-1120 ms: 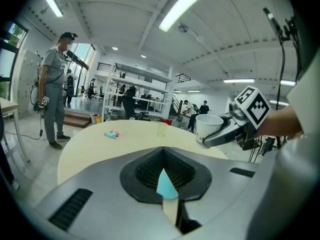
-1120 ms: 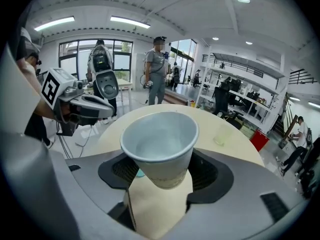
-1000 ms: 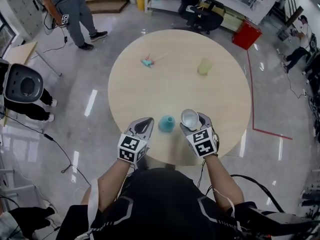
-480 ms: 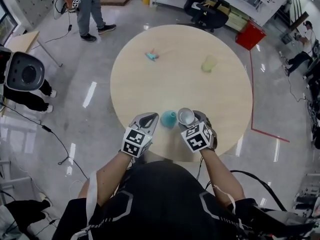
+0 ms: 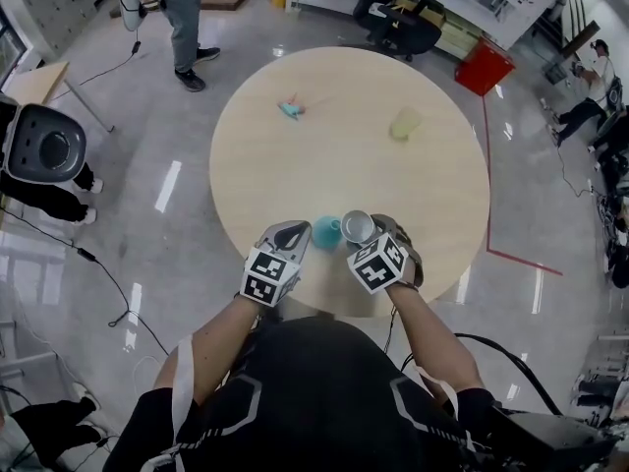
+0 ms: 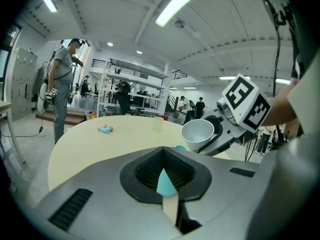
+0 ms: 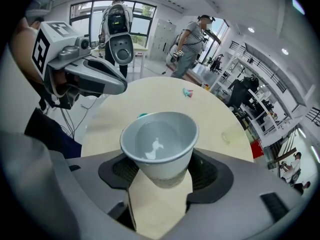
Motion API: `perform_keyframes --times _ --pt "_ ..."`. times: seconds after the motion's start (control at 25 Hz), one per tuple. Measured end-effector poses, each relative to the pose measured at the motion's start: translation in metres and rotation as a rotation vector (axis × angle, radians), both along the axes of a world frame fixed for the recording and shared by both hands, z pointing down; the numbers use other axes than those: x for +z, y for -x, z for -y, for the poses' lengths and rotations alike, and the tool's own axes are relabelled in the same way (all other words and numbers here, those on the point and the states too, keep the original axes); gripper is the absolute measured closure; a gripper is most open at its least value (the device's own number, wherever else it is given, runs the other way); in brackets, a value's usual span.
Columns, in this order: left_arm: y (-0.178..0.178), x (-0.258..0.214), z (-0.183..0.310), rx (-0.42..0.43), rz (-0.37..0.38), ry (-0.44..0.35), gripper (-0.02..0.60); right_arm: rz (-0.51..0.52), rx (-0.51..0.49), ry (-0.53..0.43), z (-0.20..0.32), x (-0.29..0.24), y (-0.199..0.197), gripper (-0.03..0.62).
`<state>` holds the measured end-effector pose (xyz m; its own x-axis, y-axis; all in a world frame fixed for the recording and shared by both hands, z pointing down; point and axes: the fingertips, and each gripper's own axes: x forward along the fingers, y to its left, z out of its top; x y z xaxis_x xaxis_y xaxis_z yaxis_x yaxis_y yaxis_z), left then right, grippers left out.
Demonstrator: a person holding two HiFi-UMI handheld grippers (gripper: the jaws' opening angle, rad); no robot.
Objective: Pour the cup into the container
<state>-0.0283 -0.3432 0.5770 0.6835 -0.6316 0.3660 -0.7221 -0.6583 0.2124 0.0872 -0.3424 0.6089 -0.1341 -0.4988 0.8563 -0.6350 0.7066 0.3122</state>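
The right gripper (image 5: 366,236) has its fingers closed on the lower body of the grey cup (image 7: 159,140) and holds it clear of the counter (image 5: 393,185). The cup's long axis is tipped off vertical, with the mouth leaning toward the person's left. A small pale patch shows at the bottom of the cup; what it is cannot be determined. The teal container (image 5: 327,231) stands upright on the near part of the counter, just beside the cup on its left, between the two grippers. The left gripper (image 5: 293,234) sits at the container's far side with its fingers drawn into a narrow slit and nothing between them; the container shows beyond the slit. Judgement: the pour depends on bringing the cup rim over the container mouth, leftward from the right gripper, then increasing the tilt in the same direction.
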Motion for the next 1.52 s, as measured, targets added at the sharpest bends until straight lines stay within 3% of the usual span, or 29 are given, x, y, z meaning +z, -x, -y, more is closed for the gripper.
perform_keyframes --times 0.52,1.52 --pt "-0.007 -0.002 -0.007 0.034 -0.015 0.01 0.58 -0.128 -0.079 0.019 0.006 0.001 -0.004 0.289" --pt "-0.013 0.005 -0.007 0.054 -0.018 0.017 0.58 -0.188 -0.135 0.041 0.01 0.005 -0.001 0.289"
